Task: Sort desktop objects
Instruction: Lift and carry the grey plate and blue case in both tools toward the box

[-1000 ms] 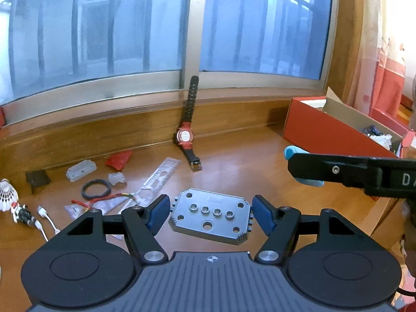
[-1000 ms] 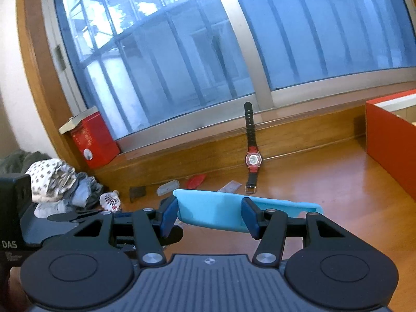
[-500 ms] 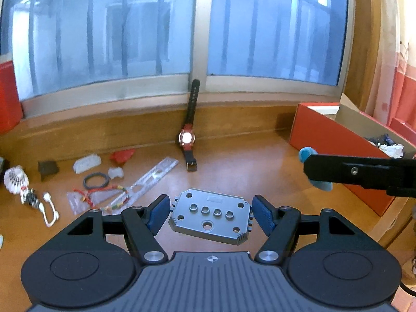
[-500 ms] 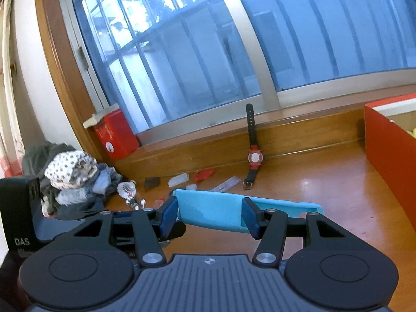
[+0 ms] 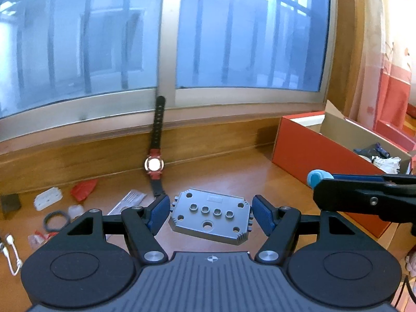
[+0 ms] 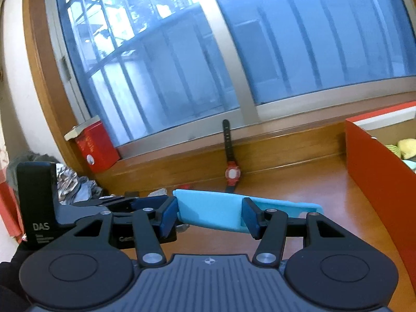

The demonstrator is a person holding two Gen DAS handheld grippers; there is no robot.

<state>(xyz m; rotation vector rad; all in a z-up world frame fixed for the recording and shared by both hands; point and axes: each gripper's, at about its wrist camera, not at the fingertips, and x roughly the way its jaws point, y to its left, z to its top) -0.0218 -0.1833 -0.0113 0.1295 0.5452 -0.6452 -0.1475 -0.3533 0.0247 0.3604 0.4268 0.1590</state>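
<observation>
We look over a wooden desk [image 5: 234, 176] under a wide window [image 5: 244, 33], with the open red box [image 5: 312, 150] ahead and to the right of our left claw [image 5: 210, 212]. Inside it lie a few things, among them a white shuttlecock. Our left claw pinches a grey metal plate [image 5: 212, 215] by its two side edges, the blue pads pressed on it, and holds it clear of the desk. Our right claw [image 6: 210, 215] pinches a light blue flat case [image 6: 213, 212], which sticks out past its right pad toward the box. Straight ahead of both claws a red watch [image 5: 154, 165] leans on the sill, its black strap upright. Ahead and to the left of our left claw lie small things: a red scrap [image 5: 83, 188], a white plug block [image 5: 48, 198], a grey ring [image 5: 56, 219] and a white cable [image 5: 11, 249].
</observation>
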